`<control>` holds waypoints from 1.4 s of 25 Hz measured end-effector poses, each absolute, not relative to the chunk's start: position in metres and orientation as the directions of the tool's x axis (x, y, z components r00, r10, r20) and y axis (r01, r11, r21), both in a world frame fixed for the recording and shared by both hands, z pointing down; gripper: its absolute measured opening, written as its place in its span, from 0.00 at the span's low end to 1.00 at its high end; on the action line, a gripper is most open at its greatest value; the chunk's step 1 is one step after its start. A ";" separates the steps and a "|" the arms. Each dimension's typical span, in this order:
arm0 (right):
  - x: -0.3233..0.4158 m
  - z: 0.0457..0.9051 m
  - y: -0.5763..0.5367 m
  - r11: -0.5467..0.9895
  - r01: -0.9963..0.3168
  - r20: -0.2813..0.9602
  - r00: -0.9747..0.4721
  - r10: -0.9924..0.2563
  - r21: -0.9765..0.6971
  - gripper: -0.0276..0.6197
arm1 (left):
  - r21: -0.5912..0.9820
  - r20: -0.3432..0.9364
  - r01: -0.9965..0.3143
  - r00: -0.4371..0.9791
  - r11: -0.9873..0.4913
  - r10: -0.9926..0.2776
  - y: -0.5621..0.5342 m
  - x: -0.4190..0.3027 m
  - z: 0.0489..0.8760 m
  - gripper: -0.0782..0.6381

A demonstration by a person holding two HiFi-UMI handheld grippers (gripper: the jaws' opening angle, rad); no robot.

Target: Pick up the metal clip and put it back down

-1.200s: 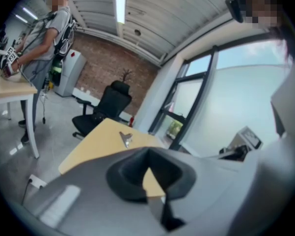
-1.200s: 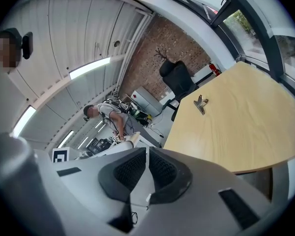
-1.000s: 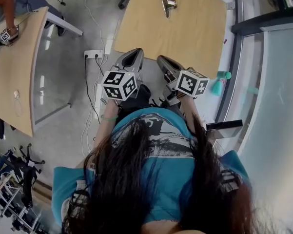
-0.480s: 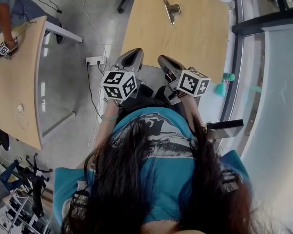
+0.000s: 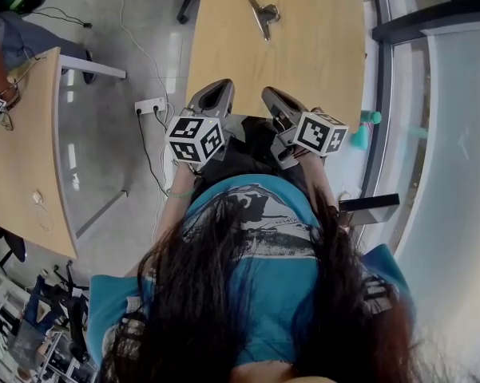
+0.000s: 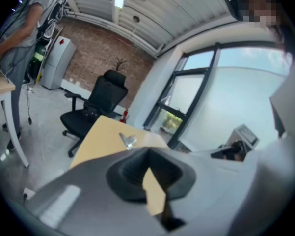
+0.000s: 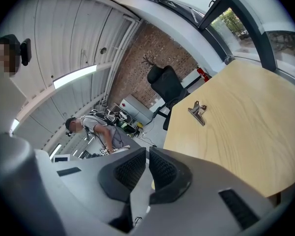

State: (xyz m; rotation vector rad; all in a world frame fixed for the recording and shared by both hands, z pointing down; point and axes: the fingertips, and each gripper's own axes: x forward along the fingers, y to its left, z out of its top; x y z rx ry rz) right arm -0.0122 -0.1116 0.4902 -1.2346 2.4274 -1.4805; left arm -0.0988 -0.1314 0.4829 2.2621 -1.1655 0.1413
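Left tongs (image 5: 218,88) and right tongs (image 5: 270,96) together, empty; reaching closed could shove the silver metal clip (image 5: 263,15) off the wooden surface's (image 5: 311,54) far edge.

Daylight from the windows (image 6: 221,82) floods the room, and a ceiling strip light (image 7: 73,76) glows. The bench (image 5: 303,46) is evenly lit. Both gripper views bend toward dark round edges, with the near fingers (image 6: 122,176) soft.
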 end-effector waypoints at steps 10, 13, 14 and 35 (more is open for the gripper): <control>0.024 0.497 -0.190 0.235 -0.621 0.364 -0.680 -0.637 -0.748 0.09 | 0.422 0.352 -0.803 0.572 -0.420 -0.740 -0.197 -0.070 0.479 0.11; 0.043 0.508 -0.221 0.238 -0.641 0.378 -0.668 -0.641 -0.730 0.09 | 0.407 0.370 -0.816 0.559 -0.412 -0.742 -0.211 -0.060 0.485 0.11; 0.048 0.512 -0.232 0.243 -0.644 0.380 -0.669 -0.638 -0.725 0.09 | 0.405 0.378 -0.819 0.555 -0.406 -0.742 -0.215 -0.057 0.488 0.11; 0.061 0.639 -0.406 0.334 -0.776 0.632 -0.630 -0.451 -0.535 0.26 | 0.389 0.464 -0.871 0.467 -0.301 -0.752 -0.258 -0.051 0.516 0.11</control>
